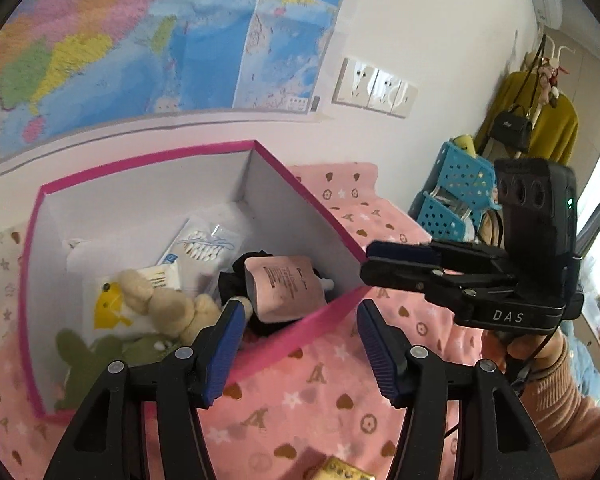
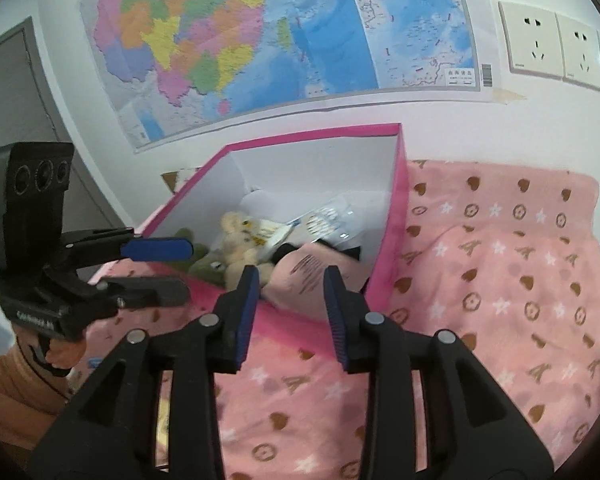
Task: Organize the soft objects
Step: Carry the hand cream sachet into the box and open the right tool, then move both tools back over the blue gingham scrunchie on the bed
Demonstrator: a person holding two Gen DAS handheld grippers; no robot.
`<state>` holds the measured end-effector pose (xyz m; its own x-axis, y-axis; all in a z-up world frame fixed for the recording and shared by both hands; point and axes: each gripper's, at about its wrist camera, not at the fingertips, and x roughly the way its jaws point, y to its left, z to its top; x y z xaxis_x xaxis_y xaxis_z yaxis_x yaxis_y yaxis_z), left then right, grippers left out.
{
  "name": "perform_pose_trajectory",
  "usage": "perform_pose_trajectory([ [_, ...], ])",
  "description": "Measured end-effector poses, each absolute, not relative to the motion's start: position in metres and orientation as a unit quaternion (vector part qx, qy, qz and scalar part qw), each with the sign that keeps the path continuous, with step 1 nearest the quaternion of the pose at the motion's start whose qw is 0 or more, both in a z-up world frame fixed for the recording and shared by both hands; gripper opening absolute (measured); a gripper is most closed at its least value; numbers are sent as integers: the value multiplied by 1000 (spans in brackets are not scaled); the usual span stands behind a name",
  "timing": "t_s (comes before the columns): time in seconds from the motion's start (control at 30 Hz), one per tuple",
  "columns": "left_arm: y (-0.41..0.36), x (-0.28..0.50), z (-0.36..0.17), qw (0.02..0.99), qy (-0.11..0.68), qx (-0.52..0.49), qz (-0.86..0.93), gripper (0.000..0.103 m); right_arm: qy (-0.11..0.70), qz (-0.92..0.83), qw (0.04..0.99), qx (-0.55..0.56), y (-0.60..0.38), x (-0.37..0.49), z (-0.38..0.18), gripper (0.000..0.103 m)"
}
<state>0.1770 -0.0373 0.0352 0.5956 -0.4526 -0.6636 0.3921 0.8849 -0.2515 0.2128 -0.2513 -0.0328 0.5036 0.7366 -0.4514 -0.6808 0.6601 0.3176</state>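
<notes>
A pink-rimmed white box [image 1: 300, 208] [image 2: 400, 200] stands on the pink blanket against the wall. Inside lie a pink pouch [image 1: 284, 286] [image 2: 304, 276], a beige plush [image 1: 168, 304] [image 2: 240, 248], a green plush [image 1: 88, 356] [image 2: 208, 266], a cotton-swab pack [image 1: 204, 246] [image 2: 324, 220], a yellow-and-white packet [image 1: 112, 304] and something black [image 1: 230, 282]. My left gripper [image 1: 300, 320] [image 2: 156, 268] is open and empty over the box's near corner. My right gripper [image 2: 290, 292] [image 1: 396, 264] is open and empty just before the box's near rim, in front of the pouch.
A pink patterned blanket [image 2: 500, 280] [image 1: 324, 392] covers the surface. A map [image 2: 260, 40] and wall sockets [image 2: 552, 44] hang behind. A blue perforated basket [image 1: 456, 200] and a yellow garment with a black bag [image 1: 532, 120] stand at the right. A gold object [image 1: 340, 470] lies at the near edge.
</notes>
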Motion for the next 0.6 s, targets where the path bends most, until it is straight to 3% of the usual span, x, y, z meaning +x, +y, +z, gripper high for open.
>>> perform_pose_trajectory([
  [0.3, 4, 126, 36, 903, 371, -64, -208, 61, 295, 468, 832, 53, -245, 161, -43, 43],
  [0.6, 56, 84, 2, 896, 404, -109, -149, 61, 351, 539, 765, 35, -198, 113, -83, 44],
])
